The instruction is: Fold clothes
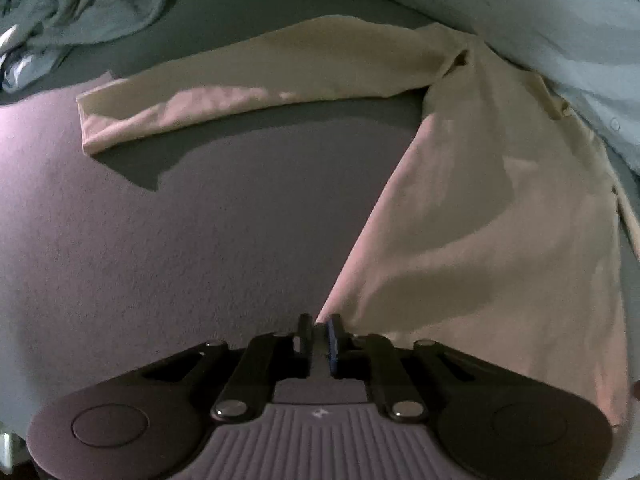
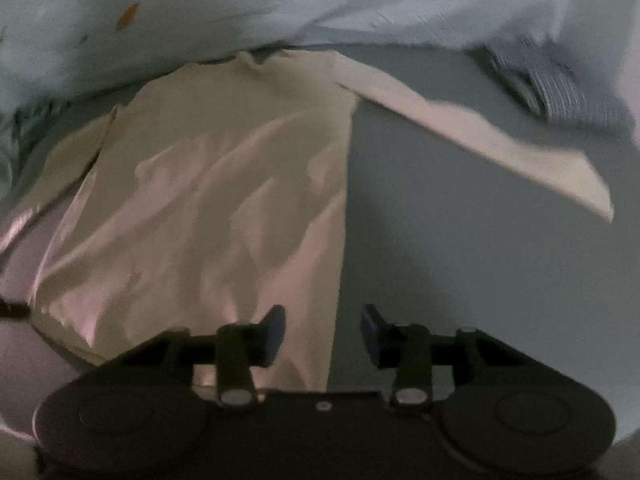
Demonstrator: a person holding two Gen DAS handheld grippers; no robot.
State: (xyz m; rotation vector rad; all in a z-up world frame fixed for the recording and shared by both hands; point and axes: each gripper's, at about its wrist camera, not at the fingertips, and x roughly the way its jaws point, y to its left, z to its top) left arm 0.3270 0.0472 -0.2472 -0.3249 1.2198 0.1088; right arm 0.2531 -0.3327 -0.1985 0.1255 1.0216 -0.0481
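cream long-sleeved shirt of thin soft fabric (image 1: 480, 200), spread flat and face-up on a grey felt-like surface (image 1: 180, 240), ahead of both sets of jaws. torso smoothed but lightly creased; one sleeve (image 1: 240, 80) stretched straight out ahead and to the left of the left jaws, the other sleeve (image 2: 480, 136) angled out ahead and to the right of the right jaws. no fold made yet, by the look of it: only the laying-out done; sleeves, sides and a crosswise fold all left, as a judgement.

left gripper (image 1: 320, 330) nearly closed, pinching the lower corner of the hem between its pads, fabric rising in a ridge just ahead of them. right gripper (image 2: 323, 326) released, jaws apart, straddling the shirt's side edge near the hem without pressing on it; this view blurred.

further out: pale blue crumpled bedding (image 1: 560, 40) ahead and right of the left jaws, touching the shirt's collar end; grey-green rumpled garment (image 1: 92, 4) well apart, far ahead left; striped blue-and-white cloth (image 2: 560, 96) far ahead right of the right jaws.
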